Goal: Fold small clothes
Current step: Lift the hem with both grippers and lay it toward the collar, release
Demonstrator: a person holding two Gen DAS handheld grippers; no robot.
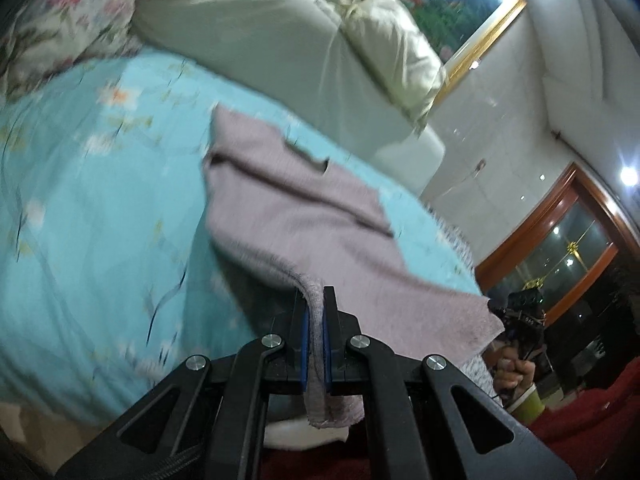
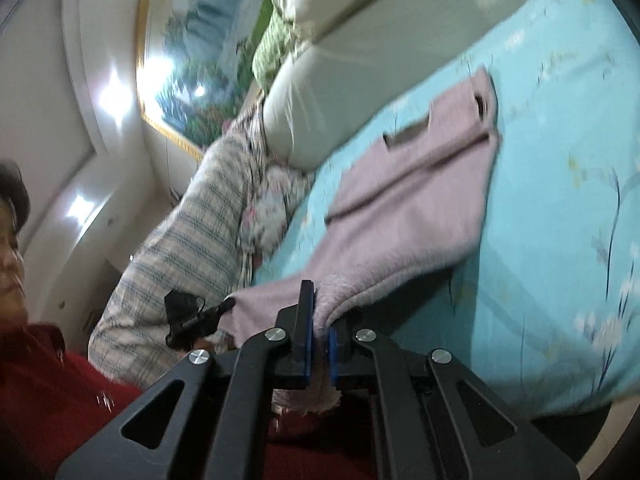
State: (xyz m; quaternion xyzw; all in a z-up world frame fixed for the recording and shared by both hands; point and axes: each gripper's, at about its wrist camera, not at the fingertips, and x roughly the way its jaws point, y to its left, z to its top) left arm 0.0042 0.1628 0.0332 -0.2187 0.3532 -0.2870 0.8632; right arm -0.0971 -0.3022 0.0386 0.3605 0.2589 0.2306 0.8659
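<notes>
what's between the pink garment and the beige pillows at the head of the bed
Only bare turquoise floral bedsheet: in the left wrist view a strip of it separates the pink garment from the beige pillows.

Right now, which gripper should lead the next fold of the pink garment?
Neither clearly: left gripper and right gripper each clamp a near corner of the pink garment on the blue sheet. Probably carry both forward together.
</notes>
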